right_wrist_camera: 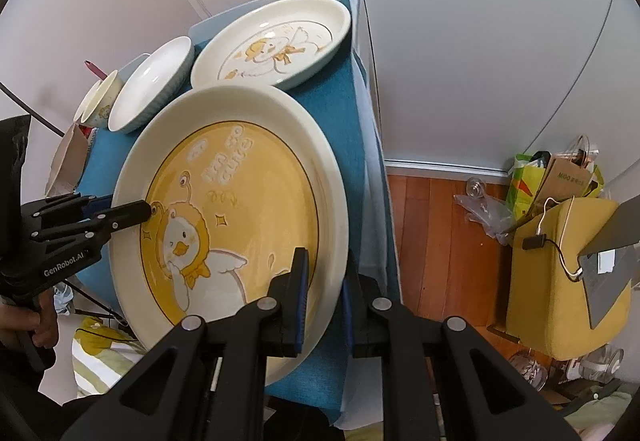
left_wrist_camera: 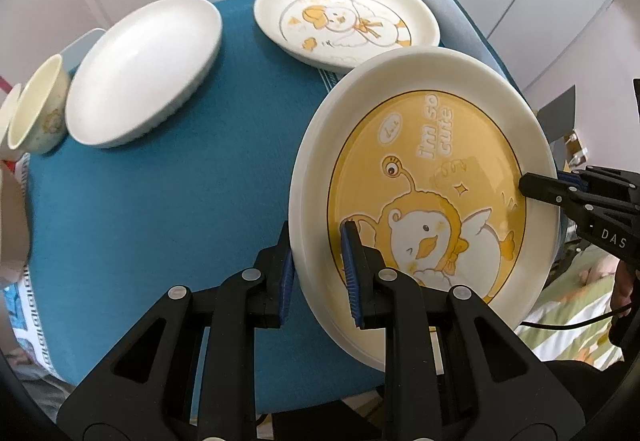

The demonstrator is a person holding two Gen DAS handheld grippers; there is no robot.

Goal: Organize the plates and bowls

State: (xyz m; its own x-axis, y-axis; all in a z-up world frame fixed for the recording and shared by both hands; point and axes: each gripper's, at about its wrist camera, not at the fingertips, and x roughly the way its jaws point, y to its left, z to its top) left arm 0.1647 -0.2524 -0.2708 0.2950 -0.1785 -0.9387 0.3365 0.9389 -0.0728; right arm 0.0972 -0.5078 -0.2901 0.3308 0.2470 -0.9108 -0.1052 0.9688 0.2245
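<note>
Left gripper point(left_wrist_camera: 320, 269): clamped on the near-left rim of the big yellow duck plate point(left_wrist_camera: 424, 201), one pad under the lip, one on the face.
Right gripper point(right_wrist_camera: 324, 289): clamped on the opposite rim of the same plate, one blue pad on the printed face, the other behind the edge.
Yellow duck plate: held between the two grippers, tilted, and by my read lifted clear of the blue cloth point(left_wrist_camera: 160, 201) on the tabletop, at its near right edge.
Key relation: the other dishes all lie ahead of the grippers, farther across the cloth; the patterned duck plate point(left_wrist_camera: 348, 21) sits just beyond the held plate's far rim, so that looks the likely stacking spot.
Nearer hand: the right gripper's side of the held plate lies closer to that patterned plate; the left gripper's side faces the white dish.
White oval dish point(left_wrist_camera: 144, 73): empty, resting on the cloth to the left of the patterned plate, well apart from the held one.
Small cup-shaped bowl point(left_wrist_camera: 38, 105): far left, touching the white dish, tipped on its side, nothing visible inside.
Patterned duck plate: flat on the cloth, empty.
Risk: two rim grips on one tilted plate, so uneven motion could twist it loose.
</note>
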